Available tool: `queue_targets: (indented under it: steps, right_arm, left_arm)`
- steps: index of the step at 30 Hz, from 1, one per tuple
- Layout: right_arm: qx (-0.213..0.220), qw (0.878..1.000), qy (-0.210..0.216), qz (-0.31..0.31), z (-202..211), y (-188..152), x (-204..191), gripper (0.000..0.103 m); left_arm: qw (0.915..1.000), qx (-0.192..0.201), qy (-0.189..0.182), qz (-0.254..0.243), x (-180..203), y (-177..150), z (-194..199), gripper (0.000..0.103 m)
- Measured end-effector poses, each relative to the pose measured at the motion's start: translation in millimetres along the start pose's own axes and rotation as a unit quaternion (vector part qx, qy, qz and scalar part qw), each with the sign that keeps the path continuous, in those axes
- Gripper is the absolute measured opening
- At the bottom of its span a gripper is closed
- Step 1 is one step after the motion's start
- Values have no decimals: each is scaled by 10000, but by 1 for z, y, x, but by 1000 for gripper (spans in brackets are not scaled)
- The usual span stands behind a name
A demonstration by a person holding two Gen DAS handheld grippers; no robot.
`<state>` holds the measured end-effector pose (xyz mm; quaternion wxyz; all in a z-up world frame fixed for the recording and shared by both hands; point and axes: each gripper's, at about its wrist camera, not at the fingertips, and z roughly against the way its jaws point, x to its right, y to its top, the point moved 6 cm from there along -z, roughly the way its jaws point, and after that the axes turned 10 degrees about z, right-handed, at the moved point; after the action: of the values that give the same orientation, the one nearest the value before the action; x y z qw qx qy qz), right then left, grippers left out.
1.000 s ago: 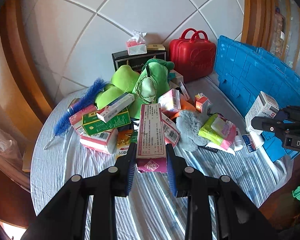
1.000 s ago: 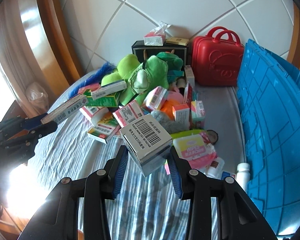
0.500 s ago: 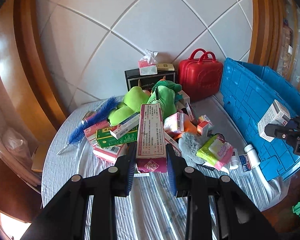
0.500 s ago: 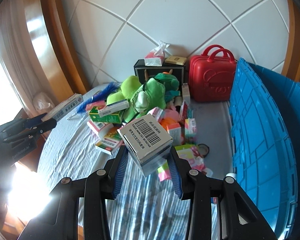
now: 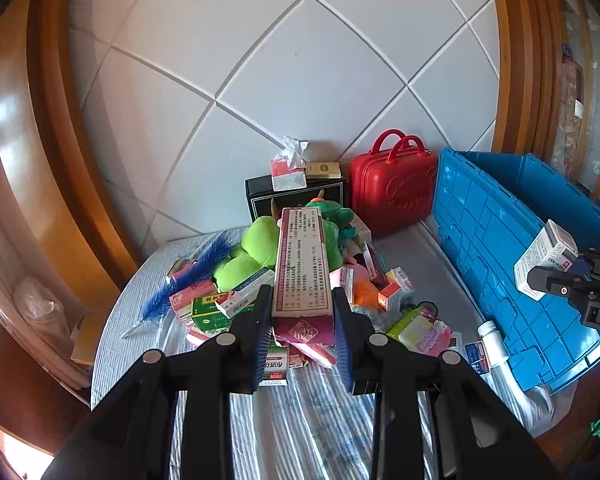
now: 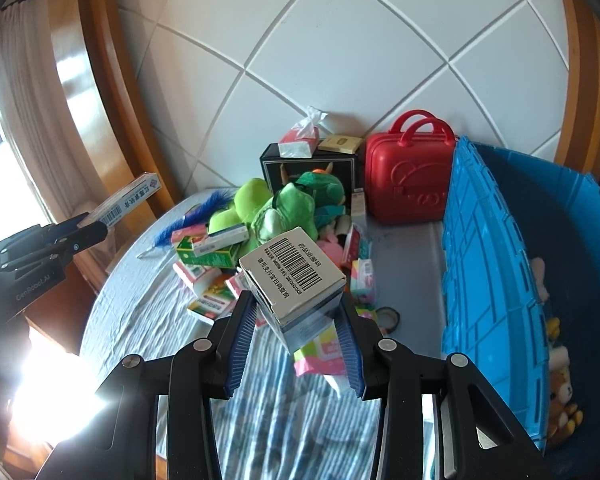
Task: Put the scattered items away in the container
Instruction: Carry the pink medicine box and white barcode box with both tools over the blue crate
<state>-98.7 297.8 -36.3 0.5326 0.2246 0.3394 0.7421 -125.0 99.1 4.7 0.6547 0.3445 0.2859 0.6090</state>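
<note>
- Progress check: you're early on. The blue crate [image 6: 496,264] along the table's right edge has only a few soft toys [image 6: 560,384] showing in its bottom (the rest of its inside is out of view), while most of the pile [image 5: 300,280] of medicine boxes and green plush [image 6: 296,204] sits mid-table toward the back edge.
- Left over: the blue feather duster [image 5: 188,280] near the left edge, a white bottle [image 5: 494,338] lying just beside the crate's wall, plus all those loose boxes. The red case [image 5: 392,188] and black box [image 5: 260,196] at the back edge may or may not count as clutter, can't say.
- Your left gripper [image 5: 302,320] is clamped narrowly on a long maroon-and-white carton [image 5: 302,264], held by its near end with the rest sticking out forward, clear of the table.
- Your right gripper [image 6: 296,320] is pinched on a white barcode box [image 6: 292,276], grabbed cornerwise so it sits tilted, also in the air.
- Both hands point forward and downward over the front of the table, neither over the crate yet, so I'd guess a swing right is next.
</note>
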Motion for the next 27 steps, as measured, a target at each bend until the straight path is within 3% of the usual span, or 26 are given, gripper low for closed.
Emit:
queue_targets:
  steps: [27]
  right_arm:
    - [335, 9986, -157, -388, 34, -11, 124, 39]
  left_arm:
    - [9977, 176, -341, -562, 151, 47, -15, 28]
